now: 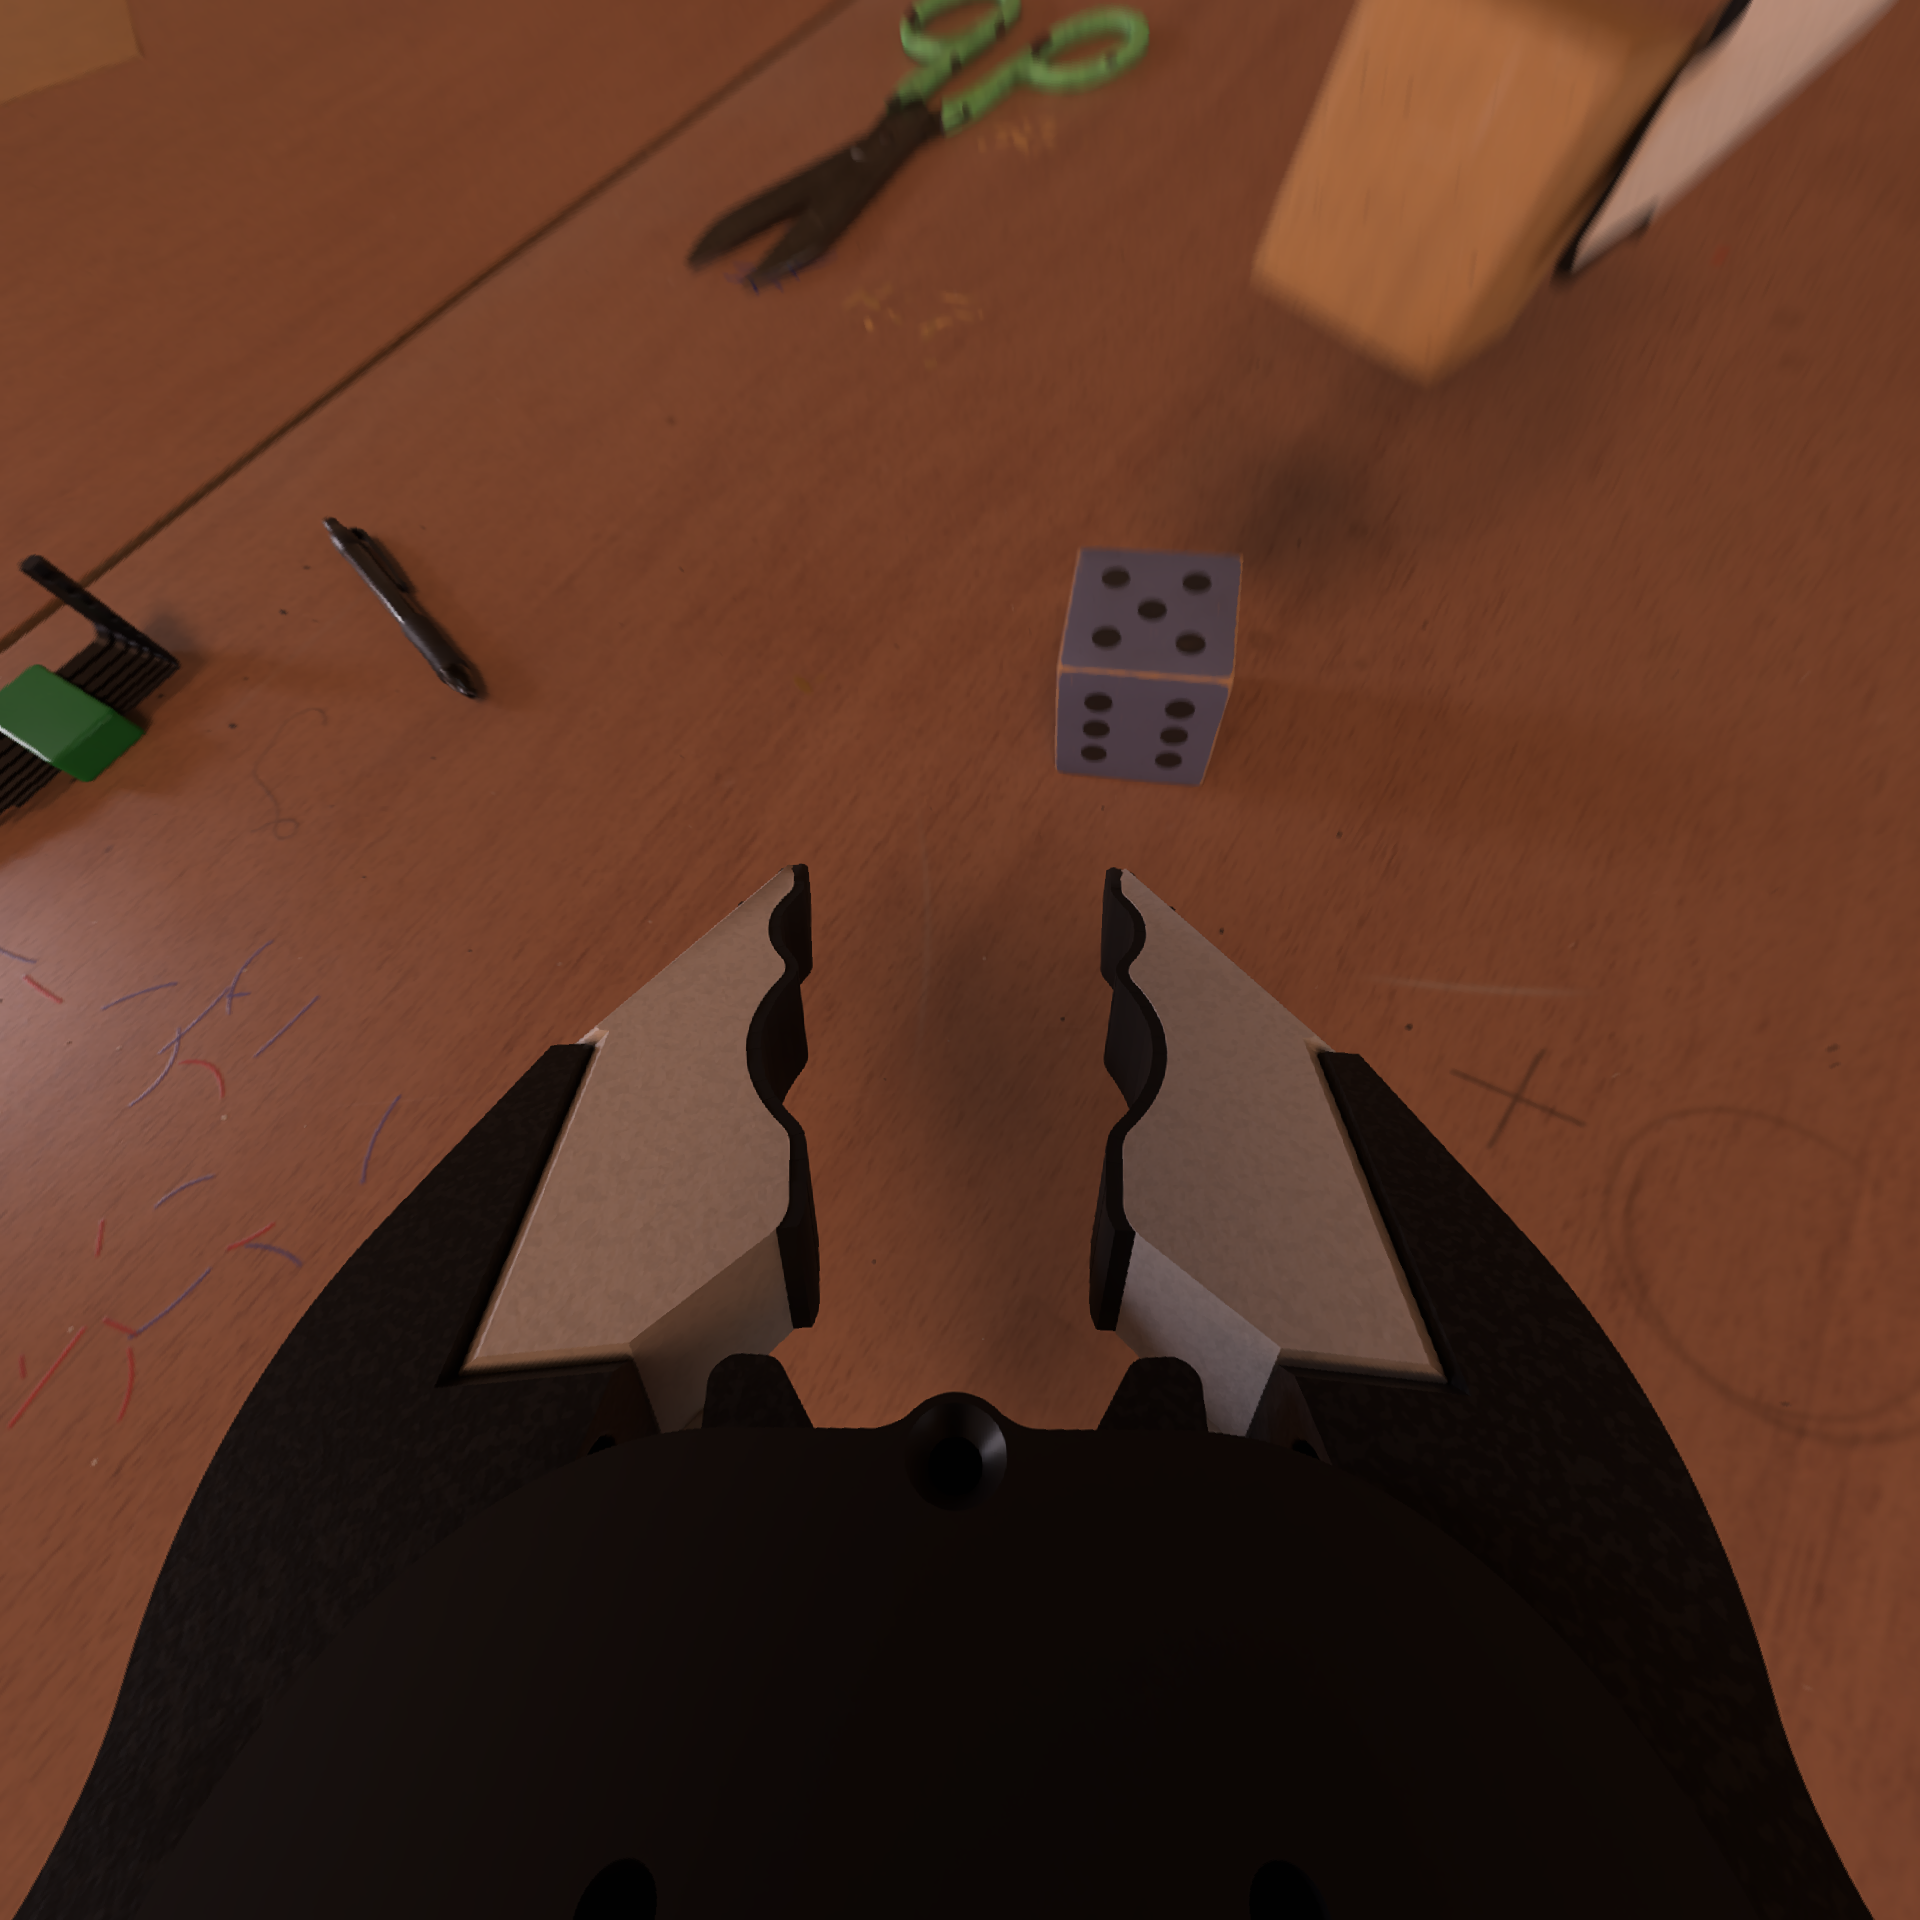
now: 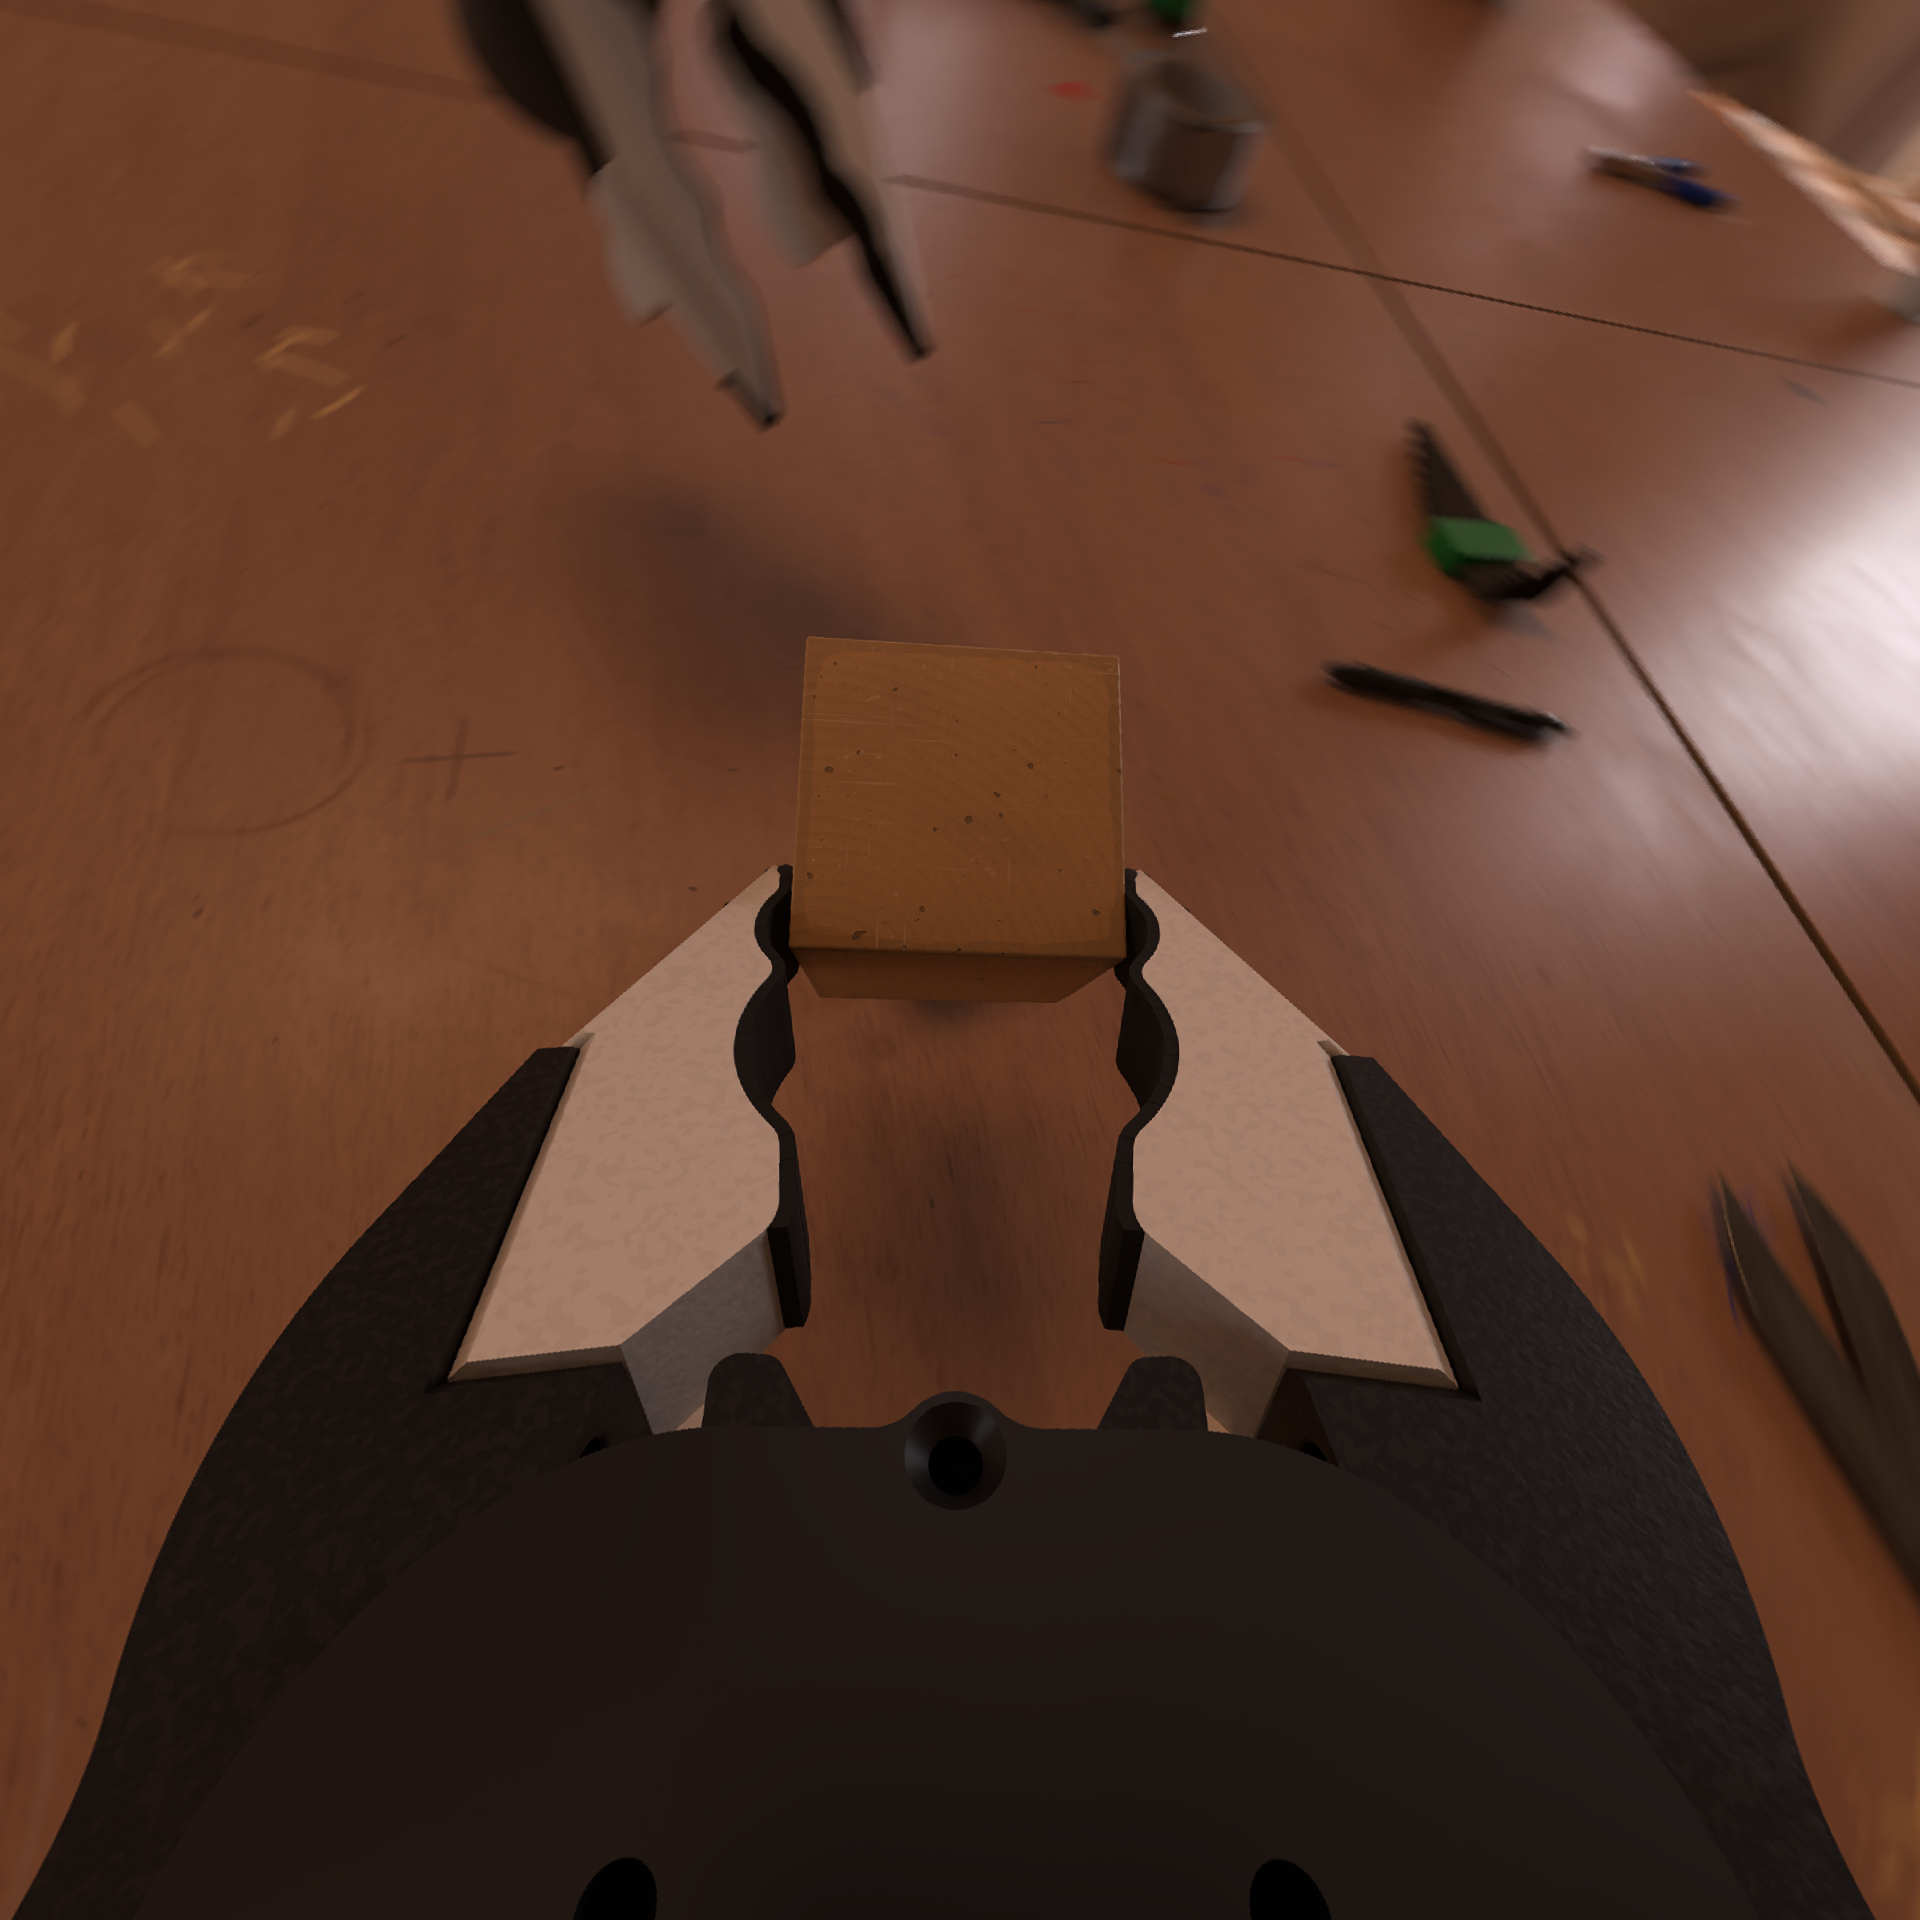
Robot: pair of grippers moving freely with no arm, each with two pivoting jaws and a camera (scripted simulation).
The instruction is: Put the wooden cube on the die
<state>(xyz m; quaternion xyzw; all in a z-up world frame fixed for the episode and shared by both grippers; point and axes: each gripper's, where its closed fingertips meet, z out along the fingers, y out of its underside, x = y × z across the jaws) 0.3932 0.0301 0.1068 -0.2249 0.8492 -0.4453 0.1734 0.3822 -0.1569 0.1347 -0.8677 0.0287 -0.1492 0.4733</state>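
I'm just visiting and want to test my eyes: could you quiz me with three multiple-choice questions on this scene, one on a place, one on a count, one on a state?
1. Where is the wooden cube?
A. on the die
B. between the right gripper's fingers, above the table
C. beside the scissors

2. How many dots show on the die's top face?
A. two
B. five
C. six

3. What is the left gripper doing?
A. gripping the die
B. holding scissors
C. open, holding nothing

Answers: 1 B, its fingertips clamp the cube's sides; 2 B, five dark dots face up; 3 C, bare table shows between its fingers.
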